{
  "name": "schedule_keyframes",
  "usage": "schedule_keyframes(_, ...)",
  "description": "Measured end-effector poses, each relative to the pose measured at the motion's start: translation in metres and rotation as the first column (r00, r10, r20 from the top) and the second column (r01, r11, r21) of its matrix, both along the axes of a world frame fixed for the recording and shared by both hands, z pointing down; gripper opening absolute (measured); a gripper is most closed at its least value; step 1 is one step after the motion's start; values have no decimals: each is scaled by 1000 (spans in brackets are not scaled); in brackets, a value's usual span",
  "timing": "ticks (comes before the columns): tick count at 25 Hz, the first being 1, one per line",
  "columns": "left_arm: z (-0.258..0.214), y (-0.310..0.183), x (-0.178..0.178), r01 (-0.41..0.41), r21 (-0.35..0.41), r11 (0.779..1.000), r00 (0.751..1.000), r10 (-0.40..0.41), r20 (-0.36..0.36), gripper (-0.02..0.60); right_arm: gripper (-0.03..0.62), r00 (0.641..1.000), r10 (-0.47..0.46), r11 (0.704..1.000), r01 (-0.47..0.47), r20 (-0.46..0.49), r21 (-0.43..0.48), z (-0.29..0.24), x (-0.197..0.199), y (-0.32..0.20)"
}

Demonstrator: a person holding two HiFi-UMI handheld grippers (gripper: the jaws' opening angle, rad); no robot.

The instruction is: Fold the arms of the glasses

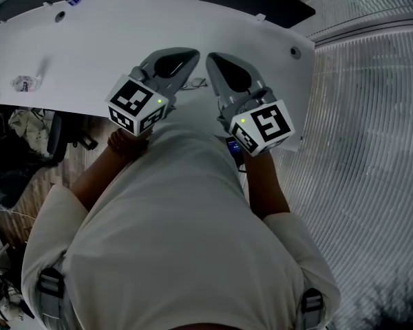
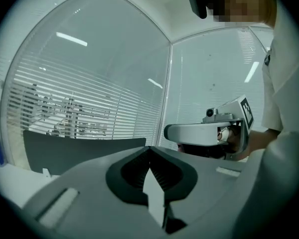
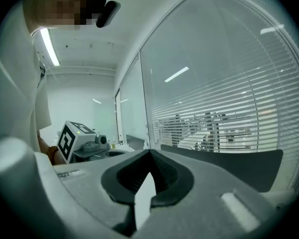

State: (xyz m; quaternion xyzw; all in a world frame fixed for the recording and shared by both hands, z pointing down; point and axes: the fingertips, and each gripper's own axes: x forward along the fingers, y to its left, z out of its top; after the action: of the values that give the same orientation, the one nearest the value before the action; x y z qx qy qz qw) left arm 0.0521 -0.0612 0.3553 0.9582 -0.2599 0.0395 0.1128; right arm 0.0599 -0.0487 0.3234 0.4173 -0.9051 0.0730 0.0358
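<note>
Head view shows the glasses (image 1: 195,83) only in part. A thin frame lies on the white table (image 1: 89,47) in the gap between the two grippers, and its arms cannot be made out. The left gripper (image 1: 186,59) has its jaws pressed together with nothing between them. The right gripper (image 1: 217,64) is in the same state, jaws pressed together and empty. Both are held above the table, tips near each other, neither touching the glasses.

At far left on the table lies a small crumpled item (image 1: 24,82), too small to identify. The person's torso (image 1: 179,232) blocks the near table edge. A dark device with a blue patch (image 1: 234,146) shows partly below the right gripper. A slatted surface (image 1: 372,102) fills the right side.

Left gripper view and right gripper view look level at glass walls and blinds (image 2: 89,98). Each shows the other gripper alongside; neither shows the glasses.
</note>
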Motion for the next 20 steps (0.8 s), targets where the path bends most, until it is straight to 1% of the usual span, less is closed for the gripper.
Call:
schedule_keyframes(6,2,-2,-9,10,-10,1000,1000,-10,-3,3,0,1000,7,999,-7,22,-32,2,-3,-2)
schedule_keyframes(9,2,-2,-9,10,-13,1000,1000,-10,-10,3,0,1000,3,999,-3,21,-40,3,-3,-1)
schedule_keyframes(20,11,-3,-13,25,-26,999,1000,-25,0,3,0,1000,-5,998,6,13,-58,18,-4,2)
